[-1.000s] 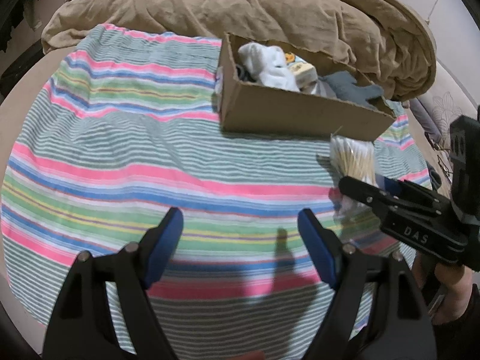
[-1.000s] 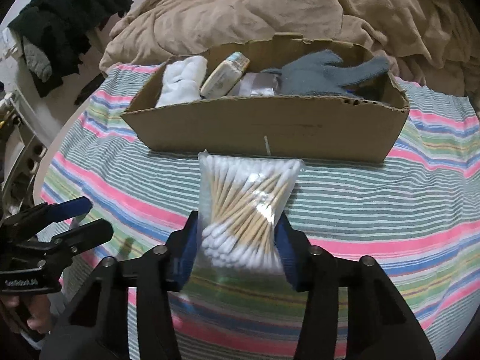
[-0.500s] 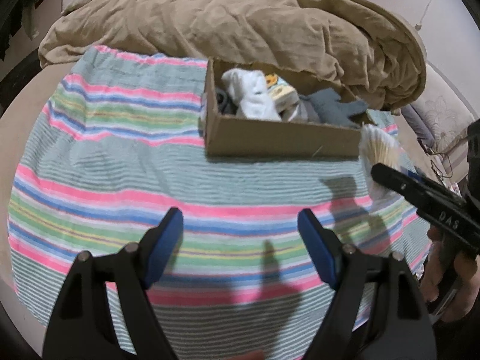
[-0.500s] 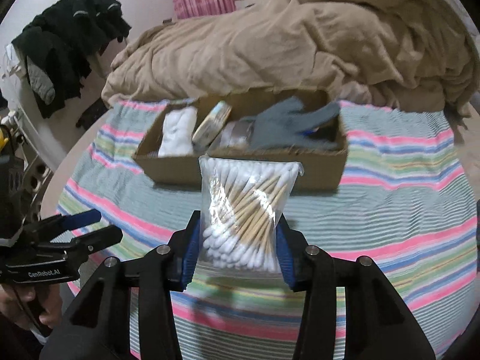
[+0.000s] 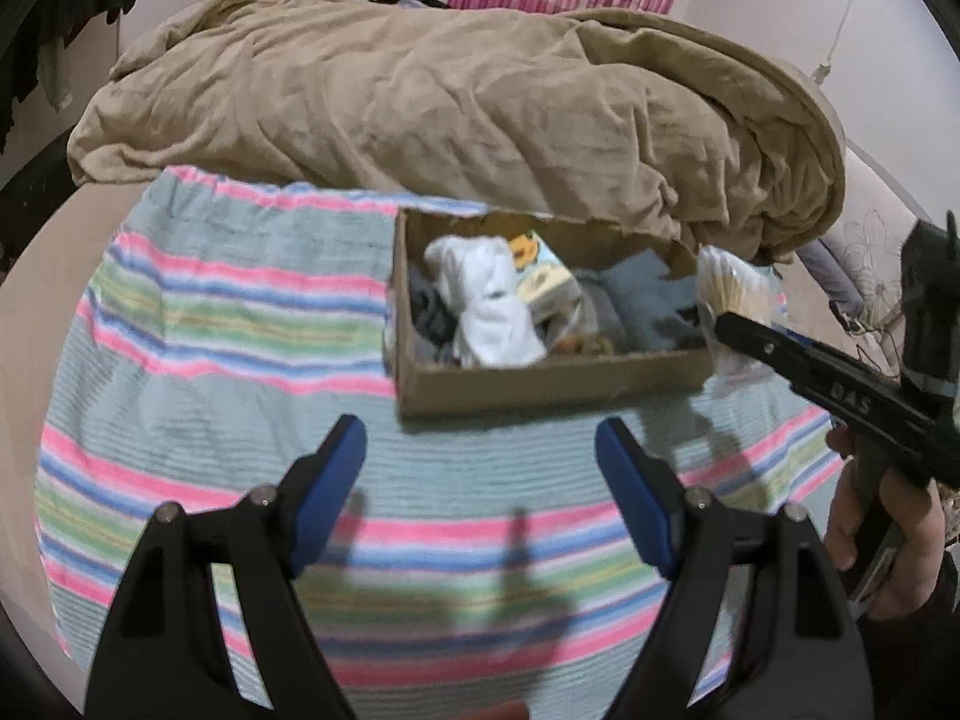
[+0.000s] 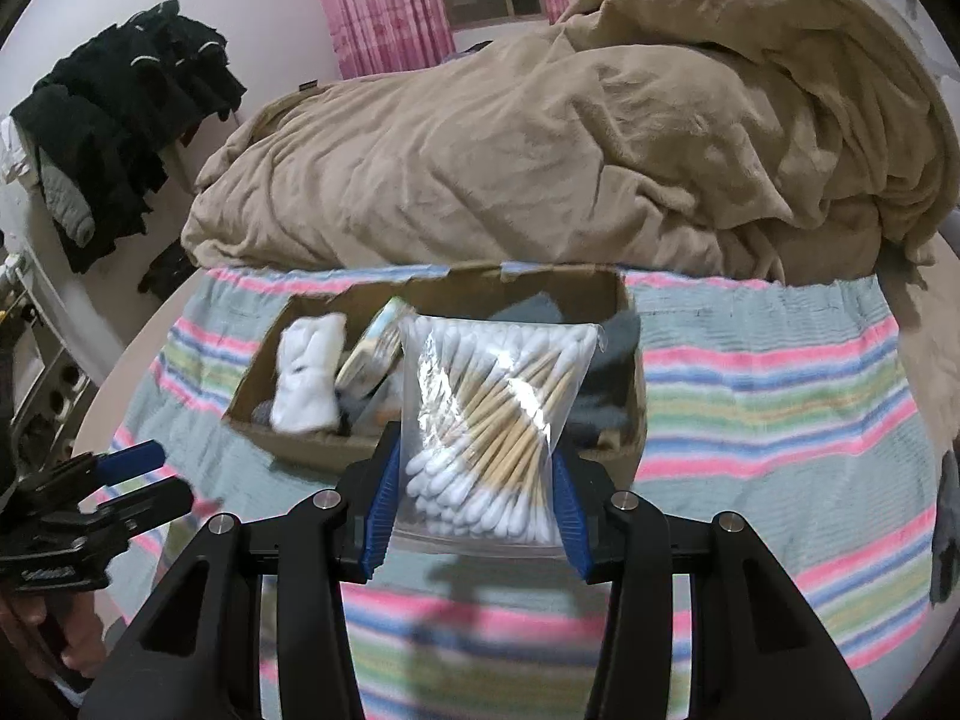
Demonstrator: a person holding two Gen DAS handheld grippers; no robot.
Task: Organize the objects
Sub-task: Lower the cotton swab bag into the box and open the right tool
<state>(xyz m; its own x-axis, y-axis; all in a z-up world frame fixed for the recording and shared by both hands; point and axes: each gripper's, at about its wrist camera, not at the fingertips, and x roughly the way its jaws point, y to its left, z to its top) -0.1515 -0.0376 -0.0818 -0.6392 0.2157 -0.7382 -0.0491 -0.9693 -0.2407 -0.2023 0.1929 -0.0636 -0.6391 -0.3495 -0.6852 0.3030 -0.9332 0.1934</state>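
Note:
My right gripper [image 6: 474,504] is shut on a clear bag of cotton swabs [image 6: 492,414] and holds it in the air in front of and above the cardboard box [image 6: 312,450]. The bag also shows in the left wrist view [image 5: 732,294] at the box's right end [image 5: 540,384]. The box holds white socks [image 5: 486,306], a small carton [image 5: 540,276] and a grey glove [image 5: 642,294]. My left gripper [image 5: 480,480] is open and empty, above the striped cloth in front of the box.
The striped cloth [image 5: 210,324] covers the bed. A bunched tan blanket [image 5: 456,96] lies right behind the box. Dark clothes [image 6: 120,114] hang at the far left. The right gripper's arm and hand [image 5: 882,534] reach in from the right.
My right gripper has lifted the cotton swab bag off the cloth and carried it up toward the box. Both cameras have risen and pulled back.

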